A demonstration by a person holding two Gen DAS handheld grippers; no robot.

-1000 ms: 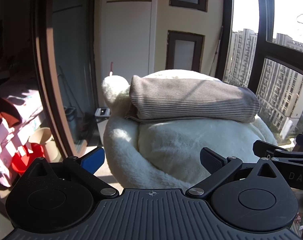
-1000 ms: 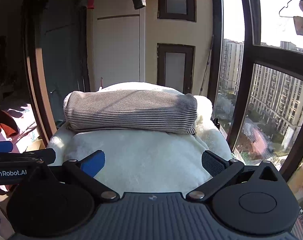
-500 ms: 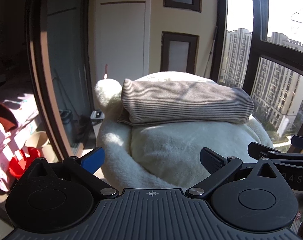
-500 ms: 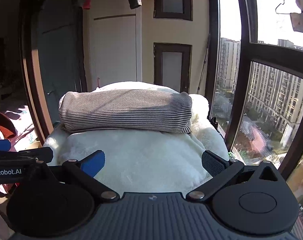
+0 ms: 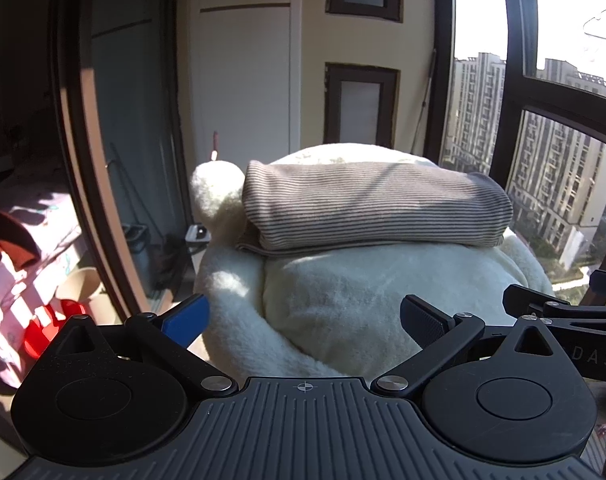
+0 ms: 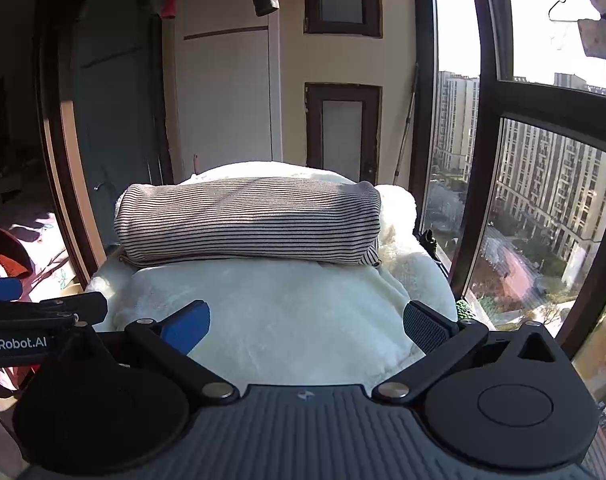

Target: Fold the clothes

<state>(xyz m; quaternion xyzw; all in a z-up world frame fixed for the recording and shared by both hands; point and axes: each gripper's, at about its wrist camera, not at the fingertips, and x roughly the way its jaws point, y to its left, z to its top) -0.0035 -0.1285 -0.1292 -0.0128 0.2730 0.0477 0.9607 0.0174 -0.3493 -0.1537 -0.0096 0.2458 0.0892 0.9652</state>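
Ahead of our left claw (image 5: 305, 316) lies a striped shirt (image 5: 375, 210), folded into a neat, thick bundle on a white blanket (image 5: 363, 296). Both it and our right claw (image 6: 307, 322) gape wide, empty.

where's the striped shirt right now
The folded striped shirt lies centred in both wrist views, on top of the white fleece mound, ahead of both open grippers and left of the window.

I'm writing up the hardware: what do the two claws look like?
Both match: the left claw and right claw are matte black, with ribbed bodies, round hubs, silver pivot screws, one blue pad and one black textured pad. White "enRobot.AI" lettering marks the left one's side.
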